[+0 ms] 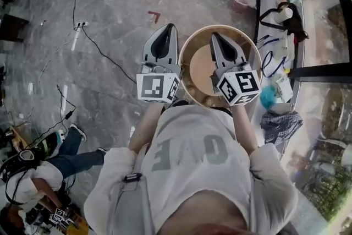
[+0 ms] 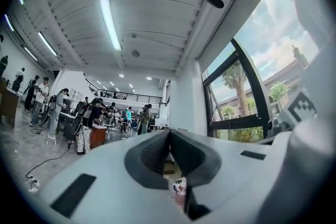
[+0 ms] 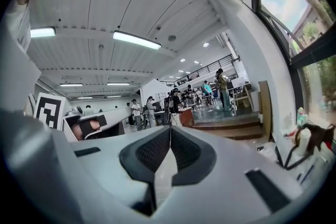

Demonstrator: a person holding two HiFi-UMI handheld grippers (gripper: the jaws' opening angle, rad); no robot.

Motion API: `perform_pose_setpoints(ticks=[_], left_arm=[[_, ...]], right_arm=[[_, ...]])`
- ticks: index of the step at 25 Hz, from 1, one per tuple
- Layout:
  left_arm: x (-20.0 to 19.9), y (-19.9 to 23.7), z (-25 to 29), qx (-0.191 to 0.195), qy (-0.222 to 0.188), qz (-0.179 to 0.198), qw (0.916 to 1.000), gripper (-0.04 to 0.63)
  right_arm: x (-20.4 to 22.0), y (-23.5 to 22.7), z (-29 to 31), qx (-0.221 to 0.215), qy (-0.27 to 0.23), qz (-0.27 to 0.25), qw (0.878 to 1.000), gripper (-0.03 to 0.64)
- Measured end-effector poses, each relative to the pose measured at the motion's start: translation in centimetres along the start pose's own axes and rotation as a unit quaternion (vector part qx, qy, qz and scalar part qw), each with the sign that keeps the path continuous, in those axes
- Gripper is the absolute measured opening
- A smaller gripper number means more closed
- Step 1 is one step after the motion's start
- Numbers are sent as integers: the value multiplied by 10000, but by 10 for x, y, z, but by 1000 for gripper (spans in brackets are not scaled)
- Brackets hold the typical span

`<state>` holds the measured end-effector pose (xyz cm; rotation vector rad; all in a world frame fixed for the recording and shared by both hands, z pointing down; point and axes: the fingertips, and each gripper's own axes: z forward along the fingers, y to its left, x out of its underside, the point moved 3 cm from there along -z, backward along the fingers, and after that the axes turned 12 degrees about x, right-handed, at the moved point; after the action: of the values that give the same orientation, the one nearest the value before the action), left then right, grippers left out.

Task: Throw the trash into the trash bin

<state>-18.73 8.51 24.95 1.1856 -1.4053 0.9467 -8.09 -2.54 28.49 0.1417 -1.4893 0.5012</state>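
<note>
Head view: holding the left gripper [image 1: 168, 29] just outside the left rim of the round tan trash bin [image 1: 197, 34], and the right gripper [image 1: 216, 37] over its mouth, so judging that one nearer. Pointing both away from the body, above the bin standing on the grey floor [image 1: 110, 3] by the window ledge.

Left gripper view: pressing pads [image 2: 152, 157] together, pinching nothing.

Right gripper view: likewise pressing pads [image 3: 155, 152] tip to tip, carrying no trash; showing no bin here.
</note>
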Motion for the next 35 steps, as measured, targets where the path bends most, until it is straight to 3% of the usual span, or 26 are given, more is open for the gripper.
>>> perform_pose_setpoints(ticks=[11, 16, 20, 25, 29, 31, 33, 34, 35], left_arm=[[-17, -6, -4, 45, -109, 76, 9999, 12], [-13, -7, 2, 189, -54, -90, 9998, 13], [-3, -18, 25, 544, 60, -152, 9984, 14], [21, -58, 64, 1147, 276, -268, 9927, 14], [51, -99, 96, 1719, 573, -395, 9827, 14], [70, -123, 113, 2142, 729, -307, 9736, 14], [98, -151, 133, 2715, 964, -166, 9574, 18], [118, -165, 143, 3019, 1156, -159, 9462, 51], [140, -178, 154, 3292, 1378, -183, 9340, 156]], right_arm=[[0, 0, 0, 9, 34, 194, 9998, 14], [-3, -3, -3, 103, 24, 148, 9998, 14], [-5, -25, -9, 461, 52, 114, 9989, 14], [0, -85, -36, 1286, 68, 241, 9914, 14], [7, -140, -72, 2085, 91, 379, 9773, 14], [14, -168, -92, 2501, 144, 450, 9671, 14], [26, -197, -115, 2911, 256, 543, 9548, 14], [34, -212, -127, 3108, 325, 601, 9480, 14], [43, -226, -138, 3289, 394, 662, 9412, 14]])
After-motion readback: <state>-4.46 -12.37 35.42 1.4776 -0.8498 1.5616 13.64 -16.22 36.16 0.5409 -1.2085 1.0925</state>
